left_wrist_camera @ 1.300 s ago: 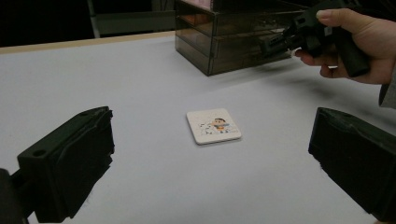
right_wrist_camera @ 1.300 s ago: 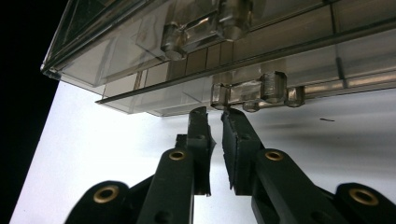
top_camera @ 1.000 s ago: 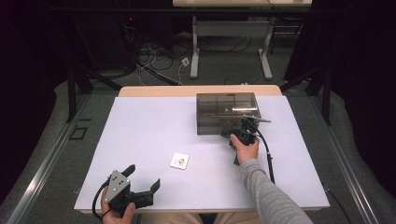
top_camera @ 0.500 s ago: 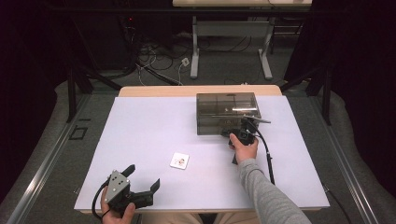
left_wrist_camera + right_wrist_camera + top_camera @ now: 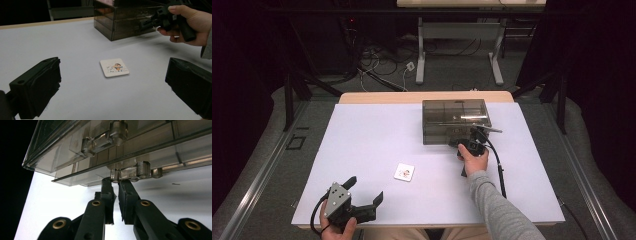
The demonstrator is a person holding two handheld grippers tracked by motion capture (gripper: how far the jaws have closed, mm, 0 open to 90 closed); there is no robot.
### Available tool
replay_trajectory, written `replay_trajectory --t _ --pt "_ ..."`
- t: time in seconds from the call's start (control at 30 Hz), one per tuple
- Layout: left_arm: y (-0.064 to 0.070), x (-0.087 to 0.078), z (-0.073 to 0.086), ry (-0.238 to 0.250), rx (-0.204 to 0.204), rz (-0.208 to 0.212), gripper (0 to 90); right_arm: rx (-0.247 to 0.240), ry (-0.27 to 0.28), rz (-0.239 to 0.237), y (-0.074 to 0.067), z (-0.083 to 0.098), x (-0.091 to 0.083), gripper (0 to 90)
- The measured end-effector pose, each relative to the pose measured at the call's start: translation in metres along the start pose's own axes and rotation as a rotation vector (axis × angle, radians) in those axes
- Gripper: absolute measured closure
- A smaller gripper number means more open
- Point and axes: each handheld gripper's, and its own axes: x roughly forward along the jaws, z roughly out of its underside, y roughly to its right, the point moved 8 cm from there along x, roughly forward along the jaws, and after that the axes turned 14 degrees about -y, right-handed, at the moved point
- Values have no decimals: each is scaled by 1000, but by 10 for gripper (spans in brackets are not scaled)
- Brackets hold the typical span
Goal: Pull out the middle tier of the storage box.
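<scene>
A: Since the right gripper point(image 5: 115, 185) is pinching its nearly shut jaws on the clear handle point(image 5: 130, 172) of the smoky plastic drawer box point(image 5: 455, 120), is it getting ready to pull?

B: Probably, toward six o'clock, where the white table point(image 5: 372, 135) is lying bare. The left gripper point(image 5: 365, 191) is waiting wide open, holding nothing, at seven o'clock from the small white picture card point(image 5: 404, 171).

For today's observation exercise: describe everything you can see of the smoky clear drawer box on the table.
The drawer box is a low rectangular case of smoke-tinted clear plastic, standing upright on the white table toward its far right part. Its front shows stacked drawers, each with a small clear handle. The right gripper has its jaws nearly shut at the lower drawer handle, their tips at its left end; whether the pads truly pinch it is hard to tell. A small picture card lies apart from it, nearer the person.
</scene>
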Motion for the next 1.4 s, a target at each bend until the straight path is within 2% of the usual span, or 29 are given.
replay_trajectory --t 0.17,0.2,0.3,0.37,0.43,0.47,0.53,0.7,0.73,0.8,0.93,1.03,1.07,1.17,1.4 --pt "0 0 0 -1 4 -1 7 7 14 -13 -1 1 0 837" --pt "0 0 0 -1 3 0 7 7 -2 -5 -1 2 -1 837" --pt "0 1 0 -1 3 -1 7 -2 -4 -6 -1 3 -2 837" --pt "0 1 0 3 3 -5 6 -3 16 -12 -1 2 -1 837" --pt "0 1 0 3 3 -5 7 -2 -1 -12 -1 4 -3 837" --pt "0 1 0 -3 10 -5 6 3 16 -15 -2 4 -2 837" --pt "0 1 1 -8 11 -2 7 1 -4 -11 -1 6 -3 837" --pt "0 0 0 -8 12 -2 7 7 12 -22 -1 7 -2 837" --pt "0 0 0 -9 12 -2 7 3 -5 -14 0 8 -3 838" --pt "0 0 0 -9 12 -2 6 1 -4 -16 0 9 -4 837" --pt "0 1 0 -9 12 -2 7 4 6 -35 -1 9 -4 838" --pt "0 1 0 -9 12 -2 6 5 -4 -23 -1 10 -5 838" --pt "0 1 0 -9 12 -2 6 7 12 -30 -1 10 -4 838" --pt "0 1 0 -9 12 -2 7 -2 -7 -22 0 12 -5 838" --pt "1 1 0 -8 12 -2 7 6 5 -37 -1 13 -5 838"
